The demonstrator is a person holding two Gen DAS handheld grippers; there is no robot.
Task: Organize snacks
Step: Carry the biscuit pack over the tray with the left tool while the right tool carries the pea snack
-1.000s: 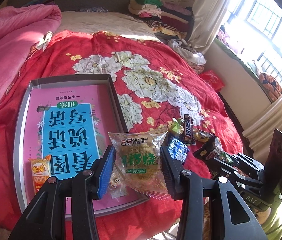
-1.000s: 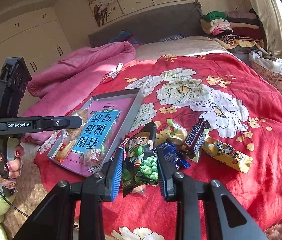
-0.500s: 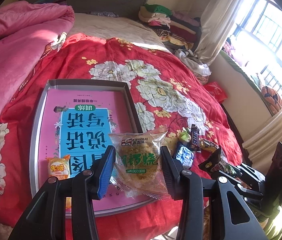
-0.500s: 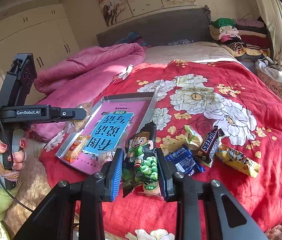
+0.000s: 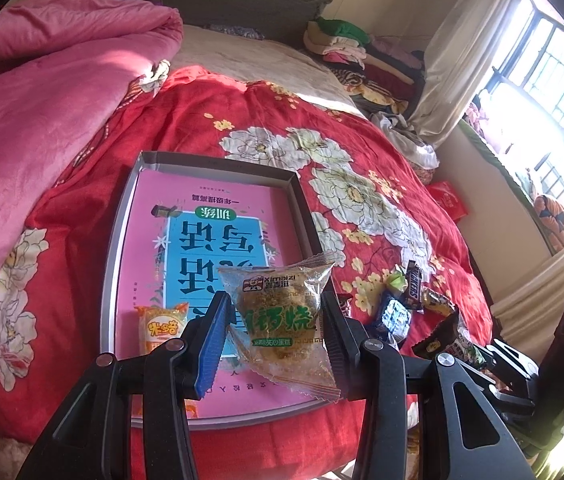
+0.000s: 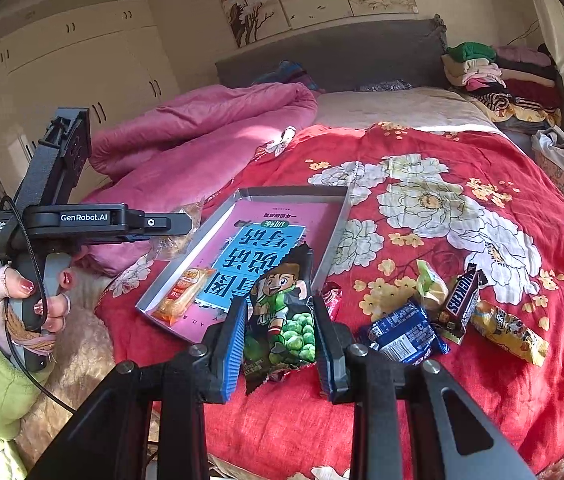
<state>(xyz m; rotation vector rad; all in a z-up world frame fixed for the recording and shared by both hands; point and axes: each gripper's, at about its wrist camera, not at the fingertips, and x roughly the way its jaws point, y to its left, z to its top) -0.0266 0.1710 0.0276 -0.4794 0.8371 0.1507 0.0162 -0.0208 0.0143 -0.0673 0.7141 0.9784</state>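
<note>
My left gripper (image 5: pixel 272 326) is shut on a clear cake packet with green lettering (image 5: pixel 282 320), held above the near right part of the grey tray (image 5: pixel 120 216). The tray holds a pink and blue book (image 5: pixel 210 232) and an orange snack packet (image 5: pixel 160 328). My right gripper (image 6: pixel 280 344) is shut on a dark green-pea packet with a cartoon boy (image 6: pixel 285 312), just off the tray's near right corner (image 6: pixel 337 220). Loose on the red quilt lie a blue packet (image 6: pixel 401 336), a Snickers bar (image 6: pixel 459 300), a yellow packet (image 6: pixel 507 332) and a green sweet (image 6: pixel 427 280).
A pink duvet (image 5: pixel 42 92) is heaped left of the tray. Folded clothes (image 6: pixel 493 76) are stacked by the headboard. A person's hand (image 6: pixel 38 292) in a green sleeve holds the left gripper's handle. The bed's edge and a window (image 5: pixel 541 92) lie to the right.
Both grippers have slid left over the bed with their packets still held. The tray now sits more central in the left wrist view, and the loose snacks have shifted right.
</note>
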